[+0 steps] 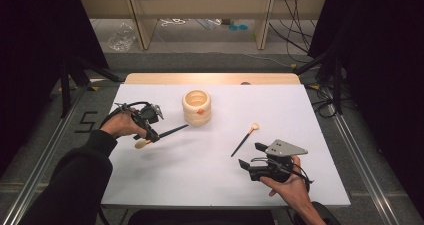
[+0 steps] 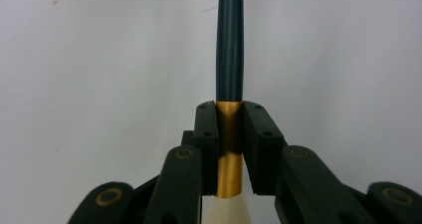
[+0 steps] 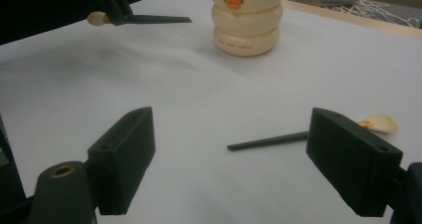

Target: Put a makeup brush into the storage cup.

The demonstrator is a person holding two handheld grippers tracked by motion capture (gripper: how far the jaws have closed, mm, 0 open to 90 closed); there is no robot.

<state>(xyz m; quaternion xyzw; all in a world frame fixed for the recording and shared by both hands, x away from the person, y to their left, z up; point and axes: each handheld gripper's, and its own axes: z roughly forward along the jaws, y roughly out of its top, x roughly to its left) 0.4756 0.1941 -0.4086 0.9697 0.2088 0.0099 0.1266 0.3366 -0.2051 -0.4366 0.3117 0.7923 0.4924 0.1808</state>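
Note:
My left gripper [image 1: 150, 135] is shut on a makeup brush [image 1: 167, 132] with a dark handle, gold ferrule and pale bristles. It holds the brush off the table, handle tip pointing toward a cream ring-shaped holder [image 1: 196, 106]. In the left gripper view the pads clamp the brush's gold ferrule [image 2: 230, 129], and my left gripper [image 2: 230, 134] points along the handle. A second brush [image 1: 244, 139] lies flat on the white sheet, in front of my right gripper [image 1: 251, 156], which stands open near the front right. The right gripper view shows that second brush [image 3: 268, 141] between and beyond the wide jaws of my right gripper [image 3: 254, 164], with the holder [image 3: 246, 20] farther off.
A white sheet [image 1: 220, 180] covers the table, with a wooden edge [image 1: 210, 78] at the back. Metal rails run along both sides on the floor. Cables and shelving legs lie beyond the far edge.

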